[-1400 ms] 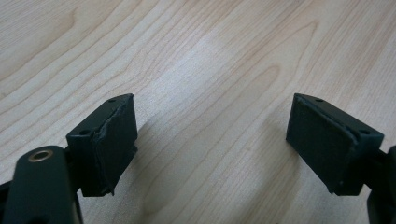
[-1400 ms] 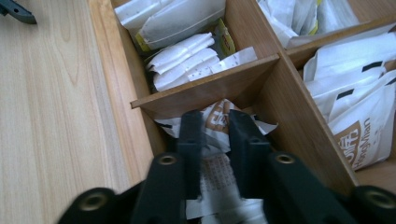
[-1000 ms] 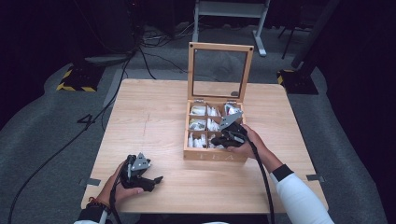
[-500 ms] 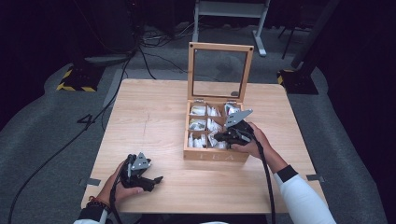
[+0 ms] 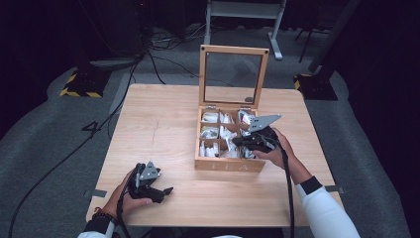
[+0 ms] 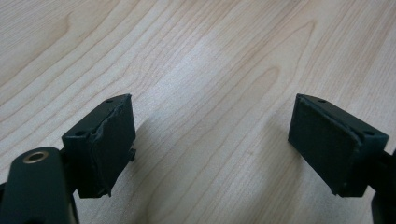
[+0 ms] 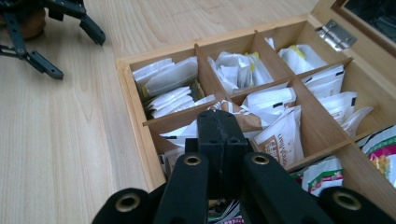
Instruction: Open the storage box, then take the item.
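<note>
The right claw point(image 7: 223, 122) hung over the tea box point(image 5: 229, 164), pressed together with nothing seen between its pads; tea bags point(image 7: 170, 79) filled the compartments just beneath and ahead of it. The left claw point(image 6: 212, 140) stood spread over bare surface point(image 6: 210, 56).

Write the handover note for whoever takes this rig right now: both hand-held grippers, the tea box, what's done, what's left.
Left hand-held gripper: jaws open, nothing between them, low over bare table at the near left.
Right hand-held gripper: jaws shut together above the tea box's near right compartments; whether a bag is pinched cannot be told.
Box: lid upright, compartments full of tea bags.
Done: box opened, right gripper at the bags.
Left: probably to pull a bag out and set it on the table; no bag lies outside yet.
</note>
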Demonstrator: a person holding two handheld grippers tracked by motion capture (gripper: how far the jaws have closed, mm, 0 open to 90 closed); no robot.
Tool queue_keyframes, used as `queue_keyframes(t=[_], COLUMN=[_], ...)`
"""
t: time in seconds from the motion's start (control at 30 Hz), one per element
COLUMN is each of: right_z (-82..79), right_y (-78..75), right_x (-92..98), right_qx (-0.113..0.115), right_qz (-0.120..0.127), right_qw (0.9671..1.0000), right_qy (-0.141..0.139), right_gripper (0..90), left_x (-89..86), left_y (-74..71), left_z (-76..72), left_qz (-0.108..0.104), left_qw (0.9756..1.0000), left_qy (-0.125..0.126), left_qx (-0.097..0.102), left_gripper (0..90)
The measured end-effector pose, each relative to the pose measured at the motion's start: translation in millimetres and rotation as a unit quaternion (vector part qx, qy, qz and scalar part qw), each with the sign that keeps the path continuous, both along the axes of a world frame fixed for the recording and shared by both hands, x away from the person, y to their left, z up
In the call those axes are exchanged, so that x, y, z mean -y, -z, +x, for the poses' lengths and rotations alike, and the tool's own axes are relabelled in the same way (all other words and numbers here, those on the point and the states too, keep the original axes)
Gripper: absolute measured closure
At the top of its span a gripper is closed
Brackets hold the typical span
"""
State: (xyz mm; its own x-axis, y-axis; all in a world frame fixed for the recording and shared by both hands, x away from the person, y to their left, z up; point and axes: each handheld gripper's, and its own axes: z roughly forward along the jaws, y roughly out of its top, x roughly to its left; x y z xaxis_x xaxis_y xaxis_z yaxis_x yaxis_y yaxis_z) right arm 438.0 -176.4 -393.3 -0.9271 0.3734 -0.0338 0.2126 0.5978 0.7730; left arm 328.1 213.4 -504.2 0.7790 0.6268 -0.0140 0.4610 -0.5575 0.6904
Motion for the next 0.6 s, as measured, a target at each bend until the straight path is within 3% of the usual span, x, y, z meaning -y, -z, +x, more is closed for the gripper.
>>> queue_keyframes(t=[0.33, 0.6], right_z=[-14.9, -30.8], right_y=[-19.4, -26.0], right_x=[15.9, 28.3], right_qx=[0.022, 0.029], right_qz=[0.029, 0.047], right_qw=[0.9993, 0.9984], right_qy=[-0.002, -0.008], right_gripper=[90.0, 90.0], left_x=[-0.1, 0.0], left_y=[0.0, 0.0], left_z=[-0.2, -0.3], left_qz=[0.001, 0.001], left_qw=[1.0, 1.0], left_qy=[0.0, -0.001], left_qx=[0.0, 0.0], left_gripper=[15.3, 15.3])
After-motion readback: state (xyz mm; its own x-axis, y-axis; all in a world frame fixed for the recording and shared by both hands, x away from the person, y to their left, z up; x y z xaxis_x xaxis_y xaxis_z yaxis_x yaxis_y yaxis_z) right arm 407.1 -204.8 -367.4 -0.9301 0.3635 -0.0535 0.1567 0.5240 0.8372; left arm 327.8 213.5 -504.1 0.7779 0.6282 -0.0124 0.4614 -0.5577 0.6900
